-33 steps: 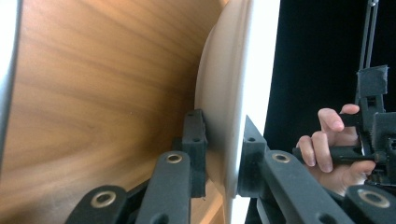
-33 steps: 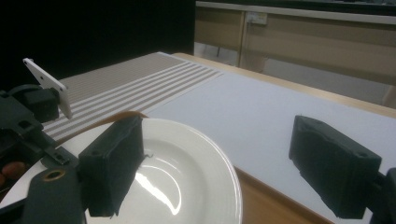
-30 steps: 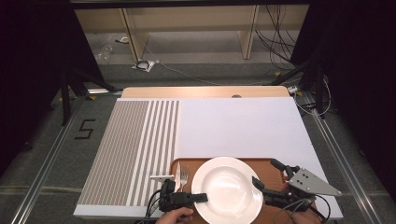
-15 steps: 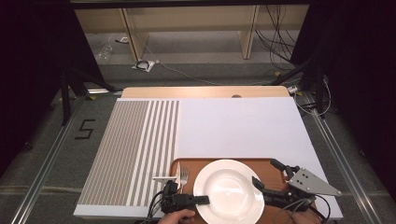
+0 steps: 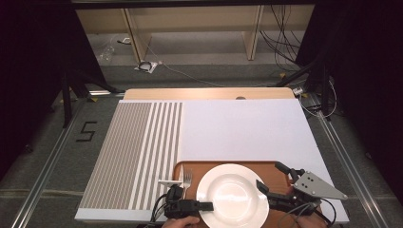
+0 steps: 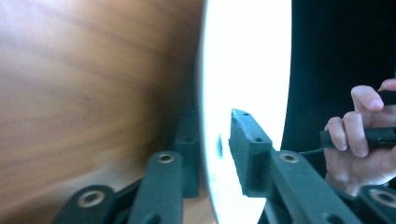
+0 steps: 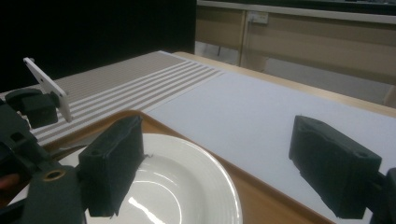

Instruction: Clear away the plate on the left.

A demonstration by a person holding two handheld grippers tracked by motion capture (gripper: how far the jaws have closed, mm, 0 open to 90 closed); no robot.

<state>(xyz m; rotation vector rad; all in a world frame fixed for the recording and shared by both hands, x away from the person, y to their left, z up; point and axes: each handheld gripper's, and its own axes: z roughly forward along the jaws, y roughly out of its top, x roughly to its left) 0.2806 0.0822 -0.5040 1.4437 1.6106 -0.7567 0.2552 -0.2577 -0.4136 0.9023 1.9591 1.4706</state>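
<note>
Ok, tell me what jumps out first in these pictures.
A white plate sits on a brown wooden tray at the near edge of the table. The left claw straddles the plate's left rim, its jaws just opened and not pressing; the right claw stands wide open at the plate's right rim. A fork lies on the tray left of the plate.

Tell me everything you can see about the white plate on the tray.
The white plate is round, glossy, ceramic-looking and empty, with faint concentric rings near its rim. It lies flat on the brown wooden tray, a fork just beside it. The left gripper straddles its rim, jaws just opening, a gap showing at one pad. The right gripper stands open at its other side, one jaw over the rim.
</note>
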